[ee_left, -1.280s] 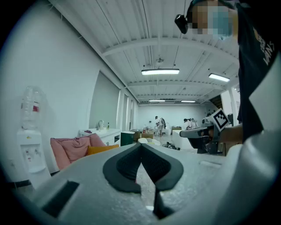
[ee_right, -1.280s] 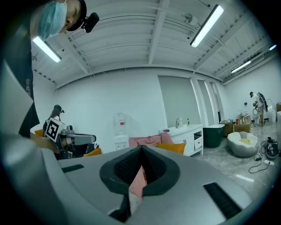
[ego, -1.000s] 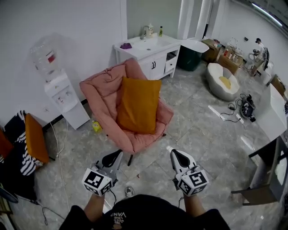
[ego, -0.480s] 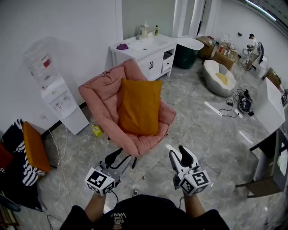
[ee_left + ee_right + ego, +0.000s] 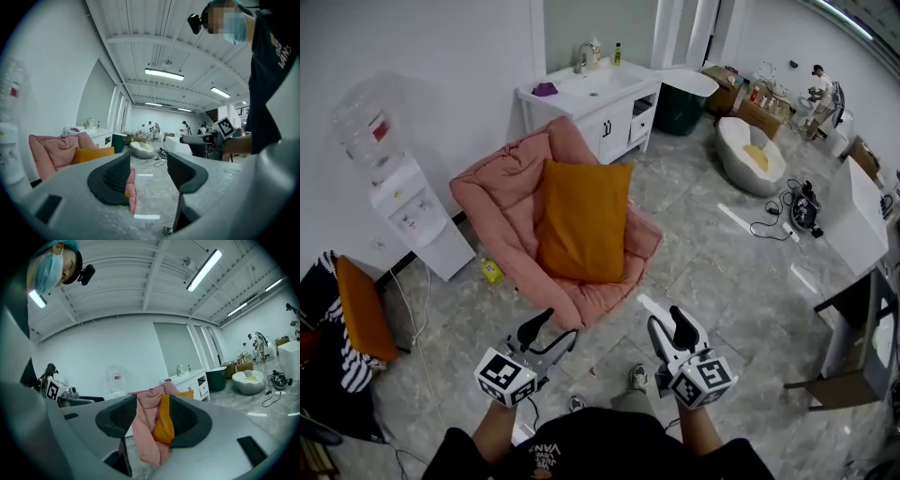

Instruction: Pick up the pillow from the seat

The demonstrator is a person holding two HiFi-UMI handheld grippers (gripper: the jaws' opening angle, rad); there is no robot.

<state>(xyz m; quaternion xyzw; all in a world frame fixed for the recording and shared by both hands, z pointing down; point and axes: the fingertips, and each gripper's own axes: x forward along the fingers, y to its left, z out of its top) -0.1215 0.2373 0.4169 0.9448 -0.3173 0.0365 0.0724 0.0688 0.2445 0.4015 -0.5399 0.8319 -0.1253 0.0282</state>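
Resting on pink chair [image 5: 497, 192], orange pillow [image 5: 584, 220]

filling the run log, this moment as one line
phase: pre-grasp | orange square fabric pillow: leaning on pink padded chair | left gripper: opening, empty | right gripper: opening, empty

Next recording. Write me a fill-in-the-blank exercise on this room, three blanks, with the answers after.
1. The pillow leaning on the pink chair is ____ in colour.
2. In the head view, the water dispenser stands to the ____ of the chair.
3. The white cabinet behind the chair has a ____ in its top, below the faucet.

Missing words: orange; left; sink.
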